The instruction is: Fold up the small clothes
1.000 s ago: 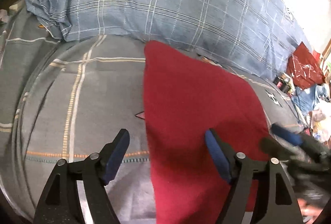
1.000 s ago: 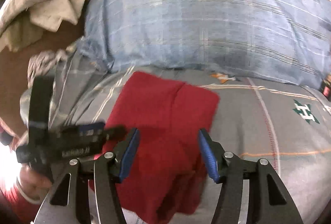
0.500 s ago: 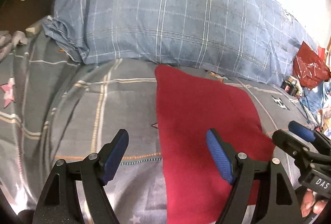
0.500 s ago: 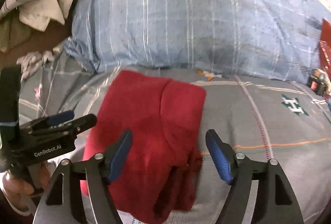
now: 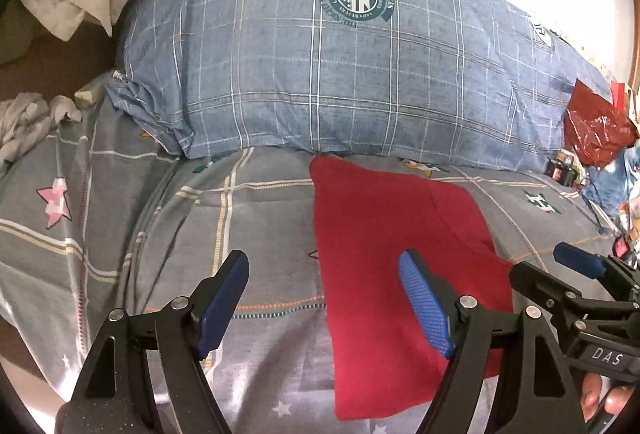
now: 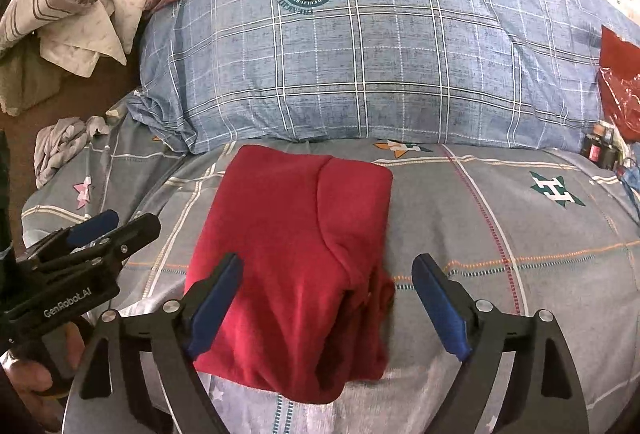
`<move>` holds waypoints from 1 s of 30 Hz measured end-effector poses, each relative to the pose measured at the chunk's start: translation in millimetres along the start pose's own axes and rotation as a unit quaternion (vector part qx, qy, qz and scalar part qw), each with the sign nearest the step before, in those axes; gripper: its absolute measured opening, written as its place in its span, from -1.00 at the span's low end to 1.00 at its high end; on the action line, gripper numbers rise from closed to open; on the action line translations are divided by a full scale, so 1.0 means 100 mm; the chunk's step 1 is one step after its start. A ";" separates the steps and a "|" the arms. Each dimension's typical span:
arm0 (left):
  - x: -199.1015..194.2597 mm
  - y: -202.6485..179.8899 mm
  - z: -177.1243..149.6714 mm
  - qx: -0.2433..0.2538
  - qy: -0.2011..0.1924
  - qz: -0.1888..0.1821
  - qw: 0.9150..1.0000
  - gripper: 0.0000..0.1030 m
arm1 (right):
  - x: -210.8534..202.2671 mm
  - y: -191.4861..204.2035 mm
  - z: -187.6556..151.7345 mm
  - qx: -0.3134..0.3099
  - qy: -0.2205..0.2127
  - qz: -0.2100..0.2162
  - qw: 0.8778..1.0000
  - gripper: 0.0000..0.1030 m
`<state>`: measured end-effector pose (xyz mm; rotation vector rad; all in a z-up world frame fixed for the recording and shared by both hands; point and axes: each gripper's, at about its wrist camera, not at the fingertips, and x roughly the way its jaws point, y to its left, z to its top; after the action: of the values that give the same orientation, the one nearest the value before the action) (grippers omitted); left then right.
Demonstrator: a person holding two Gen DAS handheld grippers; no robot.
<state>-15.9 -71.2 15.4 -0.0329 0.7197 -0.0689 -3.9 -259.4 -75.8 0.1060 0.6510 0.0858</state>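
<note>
**Operator:** Right wrist view gives me the red garment (image 6: 288, 258) folded into a compact block, lying flat on the grey checked bedsheet (image 6: 500, 218), its far edge just short of the blue plaid pillow (image 6: 360, 65). A fold line runs down it, and the near right corner is bunched and rumpled.

**Second:** And your tongs?

**Operator:** My right tongs (image 6: 326, 308) stand wide, above the near end of the garment. The jaws have just been opening, and the pads press on nothing; the cloth lies below them, not pinched. My left tongs (image 5: 324, 308) are wide too, with nothing gripped. They sit off the garment's left edge: one blue pad over bare sheet, the other over the red cloth.

**Second:** Can each camera see the other tool?

**Operator:** Yes. From the left wrist, the right tool shows at the right edge, with fingertips of the hand (image 5: 600, 398) holding it.

**Second:** Anything else around?

**Operator:** A crumpled grey cloth (image 6: 64, 145) on the sheet at far left, a heap of striped and pale laundry (image 6: 76, 9) beyond it, and a red plastic bag (image 6: 620, 81) at the pillow's right end.
</note>
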 end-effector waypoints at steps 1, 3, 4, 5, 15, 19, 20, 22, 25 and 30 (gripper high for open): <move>-0.02 -0.01 -0.01 0.001 -0.002 0.001 1.000 0.50 | 0.00 0.00 0.00 0.000 0.000 0.000 1.000 0.72; -0.03 -0.01 -0.01 0.000 -0.003 -0.001 1.000 0.50 | 0.00 0.00 0.00 -0.002 0.002 -0.001 1.000 0.72; -0.02 0.00 -0.01 -0.001 -0.002 -0.001 1.000 0.50 | 0.00 0.00 0.00 -0.002 0.002 -0.001 1.000 0.72; -0.02 0.00 -0.01 -0.001 -0.003 -0.001 1.000 0.50 | 0.00 0.00 0.00 -0.003 0.001 -0.001 1.000 0.72; 0.04 0.03 0.02 0.003 -0.003 0.000 1.000 0.50 | 0.02 0.00 0.00 -0.001 0.002 -0.006 1.000 0.73; 0.08 0.05 0.02 0.004 0.000 0.001 1.000 0.50 | 0.06 0.02 -0.01 -0.003 0.006 -0.008 1.000 0.73; 0.08 0.05 0.01 0.004 0.000 0.002 1.000 0.50 | 0.07 0.02 -0.01 -0.003 0.007 -0.008 1.000 0.73; 0.09 0.06 0.02 0.003 0.000 0.003 1.000 0.50 | 0.08 0.03 -0.01 -0.003 0.007 -0.007 1.000 0.73; 0.12 0.07 0.02 0.002 0.000 0.002 1.000 0.50 | 0.11 0.04 0.00 -0.004 0.010 -0.008 1.000 0.73; 0.17 0.07 0.01 0.002 0.005 0.002 1.000 0.50 | 0.15 0.05 0.00 -0.006 0.013 -0.007 1.000 0.73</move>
<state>-2.4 -65.7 4.4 -0.0282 0.7301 -0.0675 8.0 -252.3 -84.1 0.0883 0.6774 0.0785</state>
